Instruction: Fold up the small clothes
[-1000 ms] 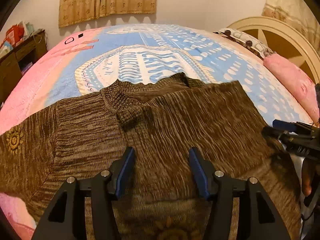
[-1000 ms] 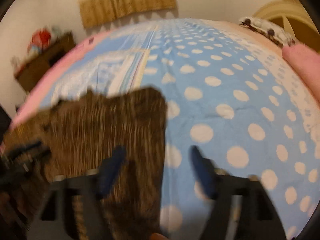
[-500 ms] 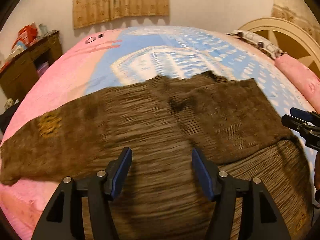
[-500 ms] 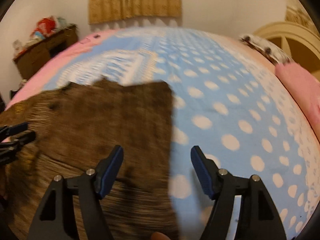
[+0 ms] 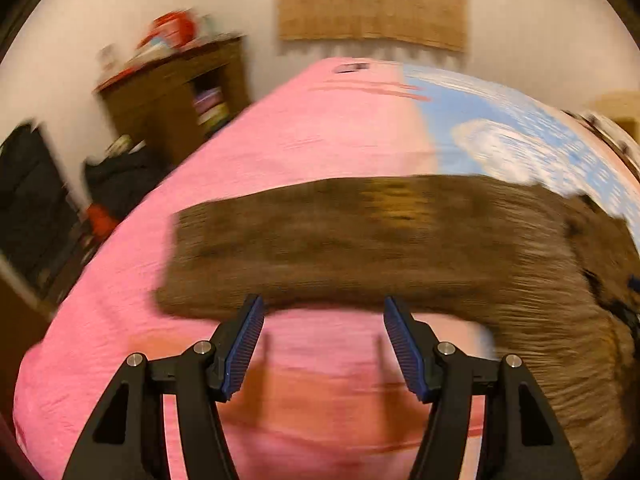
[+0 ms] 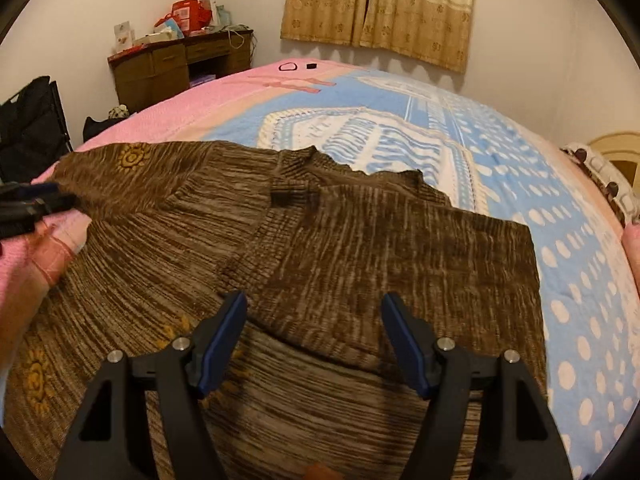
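A brown knitted sweater (image 6: 360, 260) lies flat on the bed, its right sleeve (image 6: 420, 272) folded across the body. The left sleeve (image 5: 360, 240) stretches out over the pink part of the cover; the left wrist view is blurred. My left gripper (image 5: 323, 304) stands open just short of that sleeve's near edge, with only pink cover between its fingers. It also shows as the left gripper (image 6: 36, 204) at the far left of the right wrist view, beside the sleeve. Over the sweater's body my right gripper (image 6: 314, 298) is open and holds nothing.
The bedspread (image 6: 568, 208) is pink on the left, blue with white dots on the right. A wooden desk (image 6: 180, 68) with clutter stands by the far wall, a black bag (image 6: 28, 128) near it. Curtains (image 6: 380, 12) hang behind. A headboard (image 6: 618, 152) and pillows are at right.
My left gripper has swung left from over the sweater's body to the outstretched left sleeve. My right gripper has moved left from the sweater's right edge to over its body. Both jaws stand a little wider.
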A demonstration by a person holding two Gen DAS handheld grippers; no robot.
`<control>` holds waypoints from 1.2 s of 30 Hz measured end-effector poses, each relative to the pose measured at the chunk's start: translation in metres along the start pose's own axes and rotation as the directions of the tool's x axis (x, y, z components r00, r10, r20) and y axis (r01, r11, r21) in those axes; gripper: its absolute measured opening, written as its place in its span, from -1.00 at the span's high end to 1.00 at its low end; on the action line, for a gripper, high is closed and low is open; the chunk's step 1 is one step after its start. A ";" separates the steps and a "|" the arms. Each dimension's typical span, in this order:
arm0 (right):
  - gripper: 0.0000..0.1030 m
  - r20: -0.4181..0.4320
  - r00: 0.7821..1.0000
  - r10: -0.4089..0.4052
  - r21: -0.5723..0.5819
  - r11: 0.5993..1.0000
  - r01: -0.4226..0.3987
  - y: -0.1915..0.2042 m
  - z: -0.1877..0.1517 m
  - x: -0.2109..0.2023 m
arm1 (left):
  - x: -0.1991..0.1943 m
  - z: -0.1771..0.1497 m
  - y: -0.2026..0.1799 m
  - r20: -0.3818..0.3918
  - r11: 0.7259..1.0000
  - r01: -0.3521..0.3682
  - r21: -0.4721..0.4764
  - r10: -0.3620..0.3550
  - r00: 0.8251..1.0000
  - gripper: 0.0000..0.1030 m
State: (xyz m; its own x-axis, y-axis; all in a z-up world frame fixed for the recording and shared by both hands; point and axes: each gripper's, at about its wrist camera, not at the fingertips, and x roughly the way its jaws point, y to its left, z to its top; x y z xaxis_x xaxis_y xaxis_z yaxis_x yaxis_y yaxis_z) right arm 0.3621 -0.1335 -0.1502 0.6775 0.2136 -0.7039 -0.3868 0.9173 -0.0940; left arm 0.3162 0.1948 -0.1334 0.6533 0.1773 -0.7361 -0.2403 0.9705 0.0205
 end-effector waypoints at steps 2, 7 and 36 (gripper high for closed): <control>-0.40 -0.020 1.000 0.000 -0.001 1.000 0.000 0.002 -0.003 0.006 | 0.006 0.001 0.033 -0.011 0.996 -0.036 -0.076 0.035 0.999 -0.22; -0.41 -0.075 0.997 -0.001 0.047 0.999 0.005 -0.004 -0.005 0.018 | 0.022 0.009 0.085 -0.016 0.973 -0.031 -0.231 0.028 0.999 -0.22; -0.48 -0.065 0.998 -0.024 0.042 0.999 0.026 -0.003 -0.008 0.018 | 0.033 0.019 0.082 0.041 0.957 0.120 -0.265 -0.113 0.993 0.85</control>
State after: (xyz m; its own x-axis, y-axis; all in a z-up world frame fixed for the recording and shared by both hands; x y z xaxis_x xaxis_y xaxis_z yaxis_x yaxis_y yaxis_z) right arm 0.3704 -0.1356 -0.1681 0.6440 0.1695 -0.7460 -0.3425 0.9359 -0.0830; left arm 0.3320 0.2832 -0.1434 0.7054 0.0732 -0.7050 -0.3416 0.9066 -0.2477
